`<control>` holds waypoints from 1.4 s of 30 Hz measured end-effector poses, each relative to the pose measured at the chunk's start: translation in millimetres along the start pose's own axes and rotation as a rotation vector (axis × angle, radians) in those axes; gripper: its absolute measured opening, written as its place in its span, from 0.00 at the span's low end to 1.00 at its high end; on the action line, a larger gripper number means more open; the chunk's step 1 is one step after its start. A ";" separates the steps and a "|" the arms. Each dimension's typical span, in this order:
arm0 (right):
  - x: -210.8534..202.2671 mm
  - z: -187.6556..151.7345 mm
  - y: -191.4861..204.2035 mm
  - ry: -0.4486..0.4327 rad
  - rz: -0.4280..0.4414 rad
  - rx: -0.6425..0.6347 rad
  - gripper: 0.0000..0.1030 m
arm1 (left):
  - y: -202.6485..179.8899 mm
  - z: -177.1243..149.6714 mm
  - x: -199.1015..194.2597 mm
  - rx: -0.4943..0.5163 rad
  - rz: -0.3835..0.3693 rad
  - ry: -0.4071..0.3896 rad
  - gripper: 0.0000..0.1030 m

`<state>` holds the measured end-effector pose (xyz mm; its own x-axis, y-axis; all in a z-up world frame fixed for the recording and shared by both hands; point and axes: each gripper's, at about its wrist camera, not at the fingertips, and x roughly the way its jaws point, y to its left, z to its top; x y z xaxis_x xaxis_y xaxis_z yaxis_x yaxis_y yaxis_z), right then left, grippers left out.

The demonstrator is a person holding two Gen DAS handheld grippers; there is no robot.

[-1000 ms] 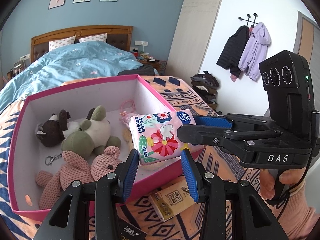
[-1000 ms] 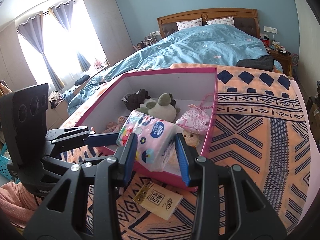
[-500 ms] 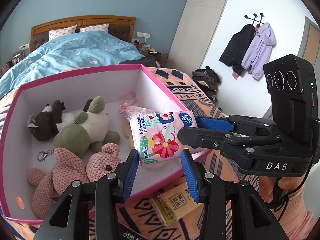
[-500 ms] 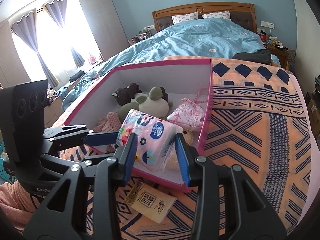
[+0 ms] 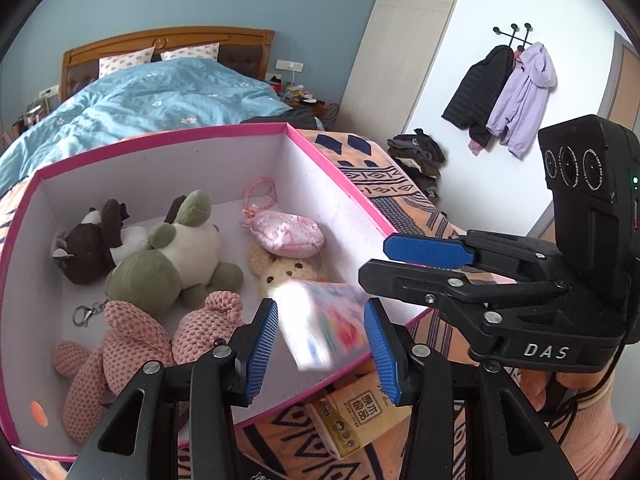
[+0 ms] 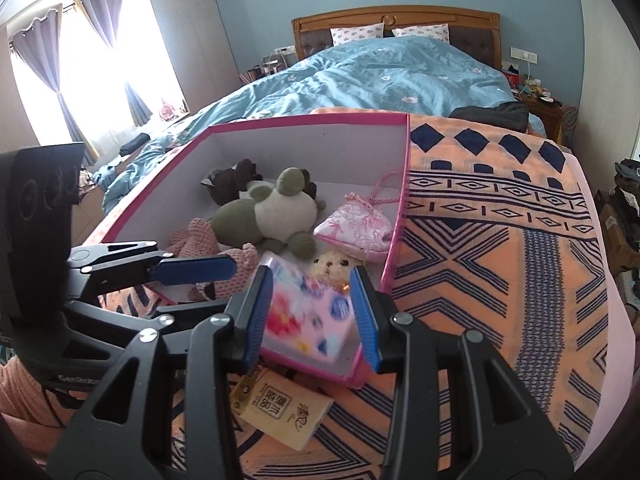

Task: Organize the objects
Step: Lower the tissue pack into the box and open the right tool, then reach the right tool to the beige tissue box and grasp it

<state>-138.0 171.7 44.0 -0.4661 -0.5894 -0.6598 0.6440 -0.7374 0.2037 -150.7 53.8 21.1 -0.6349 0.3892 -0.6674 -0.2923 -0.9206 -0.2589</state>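
Left wrist view: tissue pack (image 5: 320,328), blurred, inside the pink box (image 5: 340,192) near its front wall, beside plush toys (image 5: 168,256). Left gripper (image 5: 322,350) jaws have just been opening, apart, not pressing on the pack; right gripper (image 6: 312,312) released too.

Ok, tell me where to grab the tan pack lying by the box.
Probably best to pinch the tan pack across its two long edges near the end farthest from the box, coming down from above. It lies flat on the blanket, and its other end sits close against the box's near wall.
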 end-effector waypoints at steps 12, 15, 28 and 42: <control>-26.3 -18.2 2.4 -0.058 0.039 0.015 0.45 | -14.6 -23.5 -31.8 0.087 0.038 -0.106 0.57; -40.0 -26.0 4.2 -0.083 0.067 0.019 0.46 | -23.0 -38.0 -46.0 0.126 0.034 -0.136 0.58; -48.3 -70.5 5.7 -0.050 0.126 0.057 0.49 | -37.2 -86.2 -53.4 0.126 -0.024 -0.099 0.62; -10.6 -104.5 -11.3 0.075 0.127 0.169 0.49 | -34.0 -105.7 -16.4 0.055 -0.011 0.019 0.61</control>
<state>-77.0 220.7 -26.9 -0.3375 -0.6597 -0.6715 0.5810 -0.7073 0.4028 -54.8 75.6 -32.9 -0.6175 0.3983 -0.6782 -0.3386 -0.9129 -0.2278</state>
